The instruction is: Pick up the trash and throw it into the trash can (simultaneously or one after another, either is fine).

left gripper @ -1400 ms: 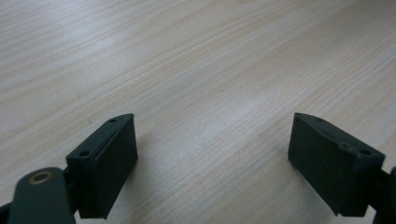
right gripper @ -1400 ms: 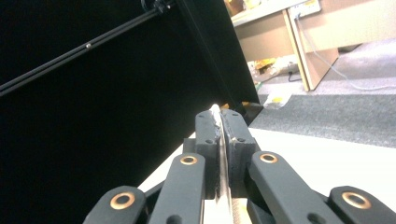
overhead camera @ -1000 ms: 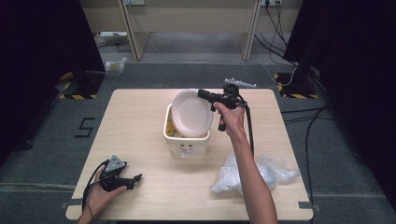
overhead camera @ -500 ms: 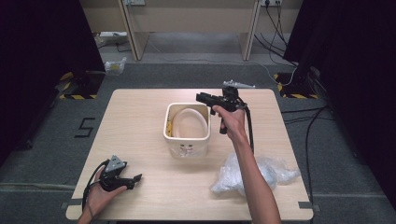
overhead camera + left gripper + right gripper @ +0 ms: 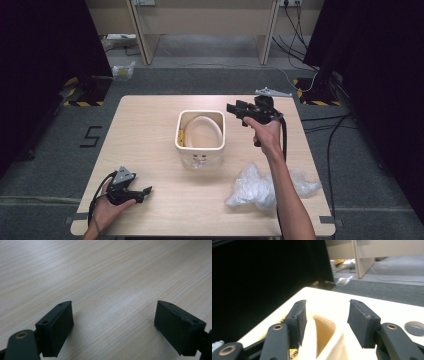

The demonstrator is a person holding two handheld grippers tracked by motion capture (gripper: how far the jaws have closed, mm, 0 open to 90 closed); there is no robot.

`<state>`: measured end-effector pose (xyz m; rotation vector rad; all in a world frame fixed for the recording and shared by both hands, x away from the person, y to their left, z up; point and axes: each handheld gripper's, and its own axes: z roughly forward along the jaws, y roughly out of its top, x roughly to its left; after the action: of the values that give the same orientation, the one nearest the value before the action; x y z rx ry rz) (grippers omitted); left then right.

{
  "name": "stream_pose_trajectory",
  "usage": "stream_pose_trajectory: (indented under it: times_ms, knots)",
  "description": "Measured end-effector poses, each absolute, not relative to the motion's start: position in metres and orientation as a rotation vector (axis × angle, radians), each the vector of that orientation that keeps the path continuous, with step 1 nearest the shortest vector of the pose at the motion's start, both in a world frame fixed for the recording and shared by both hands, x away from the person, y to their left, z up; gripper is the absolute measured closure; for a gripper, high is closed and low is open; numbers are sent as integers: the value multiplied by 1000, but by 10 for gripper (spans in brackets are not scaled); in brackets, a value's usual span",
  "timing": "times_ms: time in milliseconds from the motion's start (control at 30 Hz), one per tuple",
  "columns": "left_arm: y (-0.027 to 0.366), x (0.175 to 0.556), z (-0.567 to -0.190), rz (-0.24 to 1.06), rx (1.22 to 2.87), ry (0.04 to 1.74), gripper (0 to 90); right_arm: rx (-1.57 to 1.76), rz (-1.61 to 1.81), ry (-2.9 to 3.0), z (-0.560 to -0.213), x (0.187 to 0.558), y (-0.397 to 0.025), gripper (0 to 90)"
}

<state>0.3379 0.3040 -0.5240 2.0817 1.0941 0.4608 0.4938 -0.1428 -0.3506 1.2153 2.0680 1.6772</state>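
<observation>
A cream square bin (image 5: pixel 200 148) stands mid-table with a white plate (image 5: pixel 204 131) leaning inside it. My right gripper (image 5: pixel 231 108) hovers just right of the bin's rim, held above the table, jaws open and empty. In the right gripper view the plate (image 5: pixel 308 337) rests in the bin (image 5: pixel 332 345) below my right gripper (image 5: pixel 325 323). My left gripper (image 5: pixel 146 191) lies low at the table's near left corner, open, with only bare wood between the jaws of the left gripper (image 5: pixel 113 325).
A crumpled clear plastic bag (image 5: pixel 262 186) lies on the table at the near right, beside my right forearm. The wooden table (image 5: pixel 145 130) is bare to the left of the bin. Cables run over the floor on the right.
The right gripper let go of the white plate, which dropped from above the rim down into the bin. The gripper then drew back to the right. The left gripper stayed still.
</observation>
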Motion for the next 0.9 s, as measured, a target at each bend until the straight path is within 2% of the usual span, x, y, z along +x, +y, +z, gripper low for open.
stream_pose_trajectory:
  times_ms: [433, 900]
  knots:
    - [304, 338, -524, 462, 2080, 1094, 146, 1219, 1510, 2044, -354, 463, -179, 381]
    - [304, 338, -524, 462, 2084, 1092, 147, 1207, 1382, 2017, -353, 424, -212, 349]
